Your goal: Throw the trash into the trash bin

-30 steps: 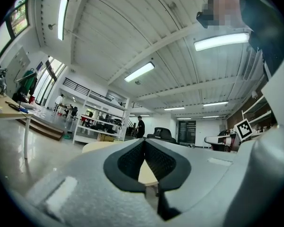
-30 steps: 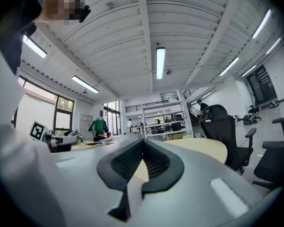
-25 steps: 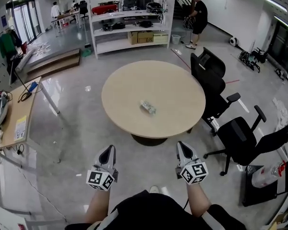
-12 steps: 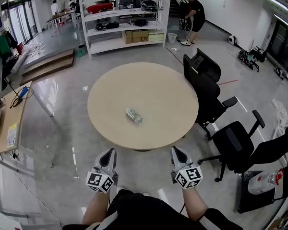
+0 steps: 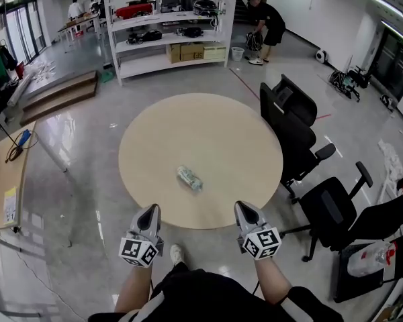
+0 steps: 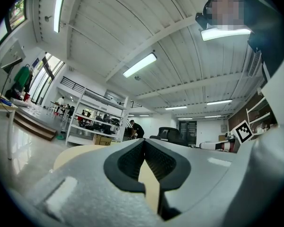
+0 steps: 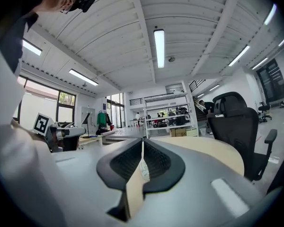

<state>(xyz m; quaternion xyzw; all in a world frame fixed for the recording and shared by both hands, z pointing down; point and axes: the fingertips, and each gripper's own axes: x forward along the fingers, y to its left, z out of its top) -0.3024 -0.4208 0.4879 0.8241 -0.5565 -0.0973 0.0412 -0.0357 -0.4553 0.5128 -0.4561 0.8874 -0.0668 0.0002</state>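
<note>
A crumpled clear plastic wrapper, the trash, lies on the round beige table, toward its near side. My left gripper and right gripper are held side by side at the table's near edge, pointing level at it, the trash ahead and between them. Both are shut with nothing in them. In the left gripper view the left gripper has its pads meeting over the tabletop. The right gripper looks the same in its own view. No trash bin shows close by.
Two black office chairs stand right of the table. White shelving lines the back, with a small white bucket and a bending person beside it. A wooden desk is at the left, low steps behind it.
The person has walked forward: the table has come nearer and both grippers now reach its near edge. The jaws have stayed shut. The person at the back has bent down.
</note>
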